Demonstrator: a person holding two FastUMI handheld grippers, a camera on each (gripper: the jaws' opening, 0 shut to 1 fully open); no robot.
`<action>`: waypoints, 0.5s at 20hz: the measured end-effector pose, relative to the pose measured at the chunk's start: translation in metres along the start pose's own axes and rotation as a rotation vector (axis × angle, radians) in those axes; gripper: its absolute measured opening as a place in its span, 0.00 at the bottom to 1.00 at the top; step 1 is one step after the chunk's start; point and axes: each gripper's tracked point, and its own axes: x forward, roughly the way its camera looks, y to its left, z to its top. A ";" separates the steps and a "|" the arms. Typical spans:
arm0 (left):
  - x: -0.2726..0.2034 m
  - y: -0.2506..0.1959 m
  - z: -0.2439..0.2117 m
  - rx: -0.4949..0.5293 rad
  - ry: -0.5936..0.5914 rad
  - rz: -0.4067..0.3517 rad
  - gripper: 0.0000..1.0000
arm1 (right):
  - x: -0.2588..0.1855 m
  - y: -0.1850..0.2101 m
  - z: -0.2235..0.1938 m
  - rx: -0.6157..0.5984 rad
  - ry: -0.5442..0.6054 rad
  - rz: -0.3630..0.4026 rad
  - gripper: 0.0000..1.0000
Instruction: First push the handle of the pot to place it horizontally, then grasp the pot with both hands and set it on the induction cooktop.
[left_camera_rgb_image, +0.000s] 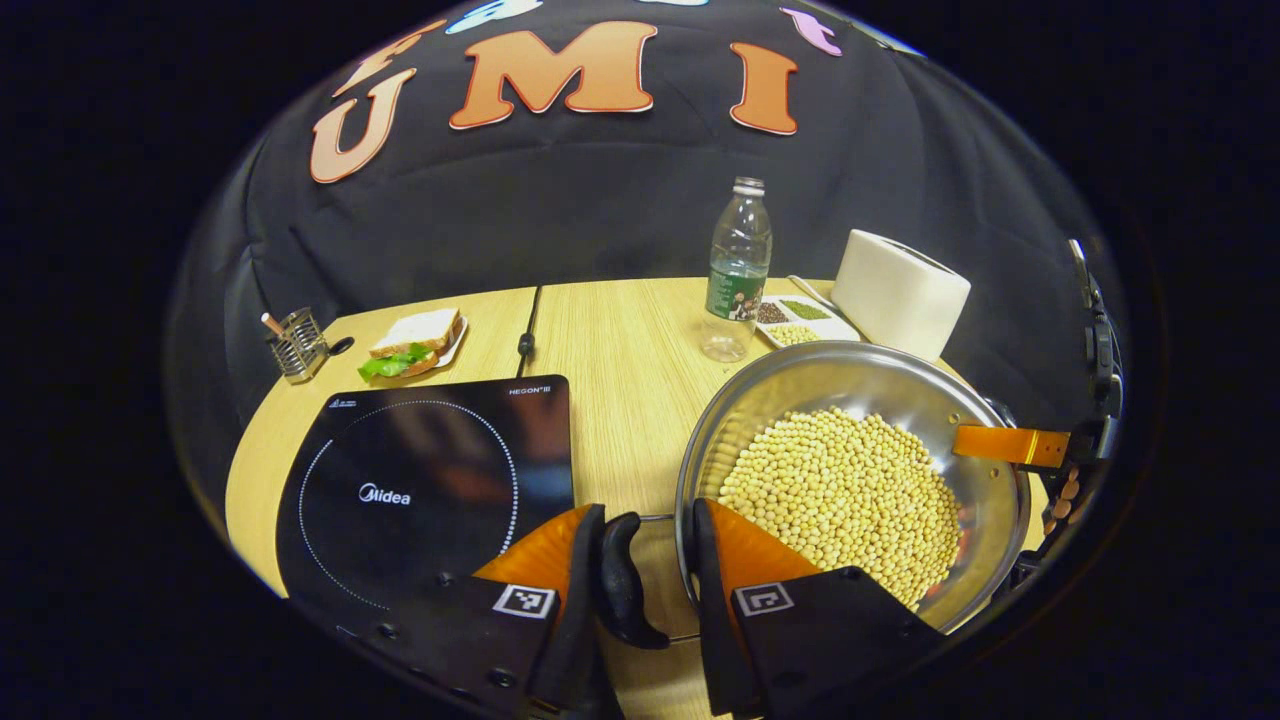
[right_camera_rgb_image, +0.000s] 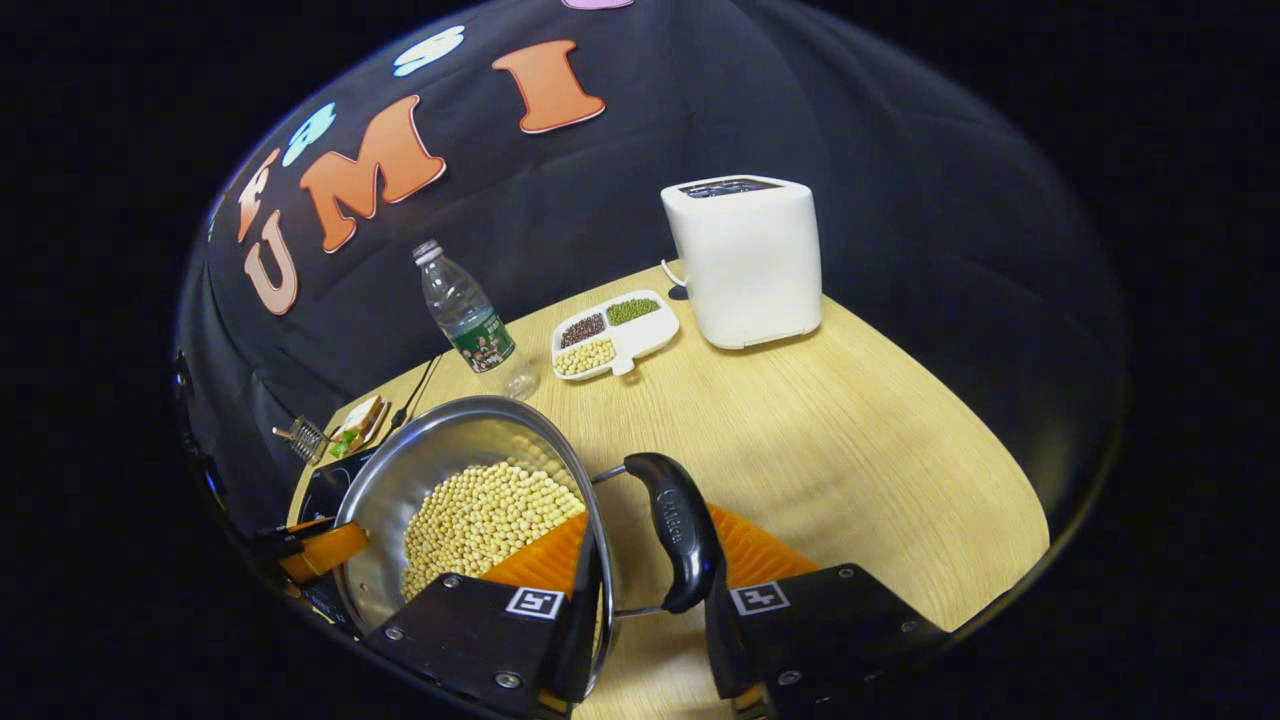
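Both grippers at the pot's handles

The pot (left_camera_rgb_image: 850, 480) of beans sits just right of the induction cooktop (left_camera_rgb_image: 430, 480); left gripper (left_camera_rgb_image: 645, 580) and right gripper (right_camera_rgb_image: 650, 590) each straddle a side handle, jaws spread, not yet clamped.

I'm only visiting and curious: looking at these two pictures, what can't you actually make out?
- Left gripper view: the left gripper brackets a pot handle; contact is unclear. Its fingers hide the near rim of the pot.
- Right gripper view: the right gripper straddles the rim and the other handle; grip unclear.
- The induction cooktop is mostly hidden behind the pot.
- The sandwich is too small for detail.
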 end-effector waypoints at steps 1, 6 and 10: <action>-0.005 -0.001 0.004 -0.004 -0.002 -0.003 0.53 | -0.006 0.002 0.002 0.001 -0.005 0.001 0.46; -0.029 0.011 0.028 0.002 -0.021 -0.006 0.51 | -0.028 0.021 0.020 -0.009 -0.035 0.014 0.46; -0.050 0.026 0.048 0.016 -0.053 0.003 0.54 | -0.045 0.045 0.037 -0.024 -0.059 0.030 0.46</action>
